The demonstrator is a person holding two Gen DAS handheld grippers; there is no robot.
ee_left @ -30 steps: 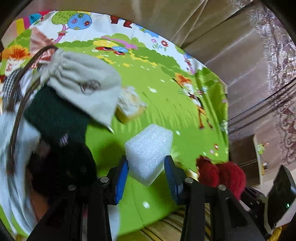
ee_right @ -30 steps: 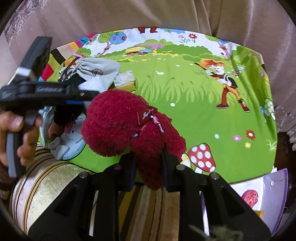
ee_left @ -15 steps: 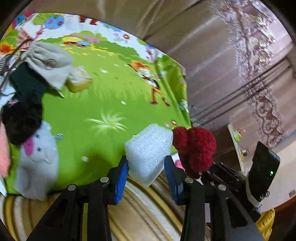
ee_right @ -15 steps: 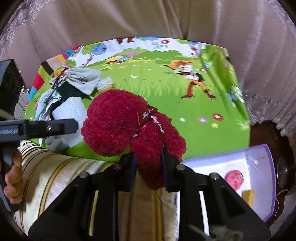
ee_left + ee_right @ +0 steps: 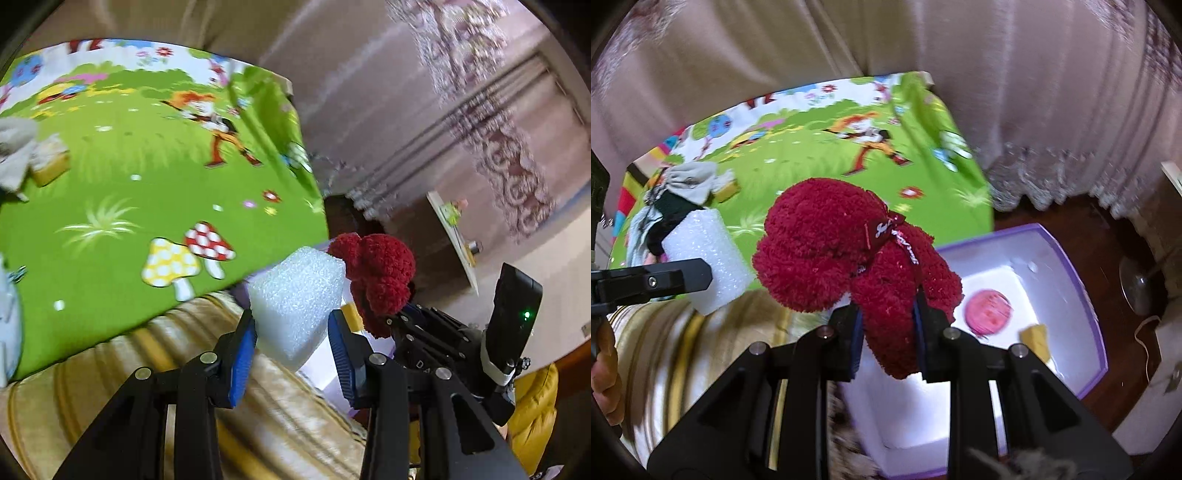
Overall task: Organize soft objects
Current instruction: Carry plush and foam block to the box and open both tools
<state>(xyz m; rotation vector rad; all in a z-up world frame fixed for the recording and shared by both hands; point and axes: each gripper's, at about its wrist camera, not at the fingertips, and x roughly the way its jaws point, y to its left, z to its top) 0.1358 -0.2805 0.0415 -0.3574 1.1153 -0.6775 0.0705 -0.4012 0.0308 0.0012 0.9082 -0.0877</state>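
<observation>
Claws pinch: left claw [image 5: 291, 334] white foam block [image 5: 295, 299]; right claw [image 5: 888, 328] fuzzy crimson plush [image 5: 849, 258].

A fuzzy dark-red plush toy [image 5: 849, 254], a grainy white foam block [image 5: 295, 299], a glossy printed mat [image 5: 129, 184].

The left tongs [image 5: 291, 343] clamp a white foam block [image 5: 297, 301] between blue pads [image 5: 242, 356], just below centre. At about 3 o'clock from the block, touching its upper corner, a dark red fuzzy plush toy [image 5: 376, 273] sits in the right tongs [image 5: 406, 325]. A green cartoon play mat [image 5: 122, 192] with printed mushrooms fills the 9 to 11 o'clock area. A striped beige cushion [image 5: 288, 417] lies at 6 o'clock.
</observation>
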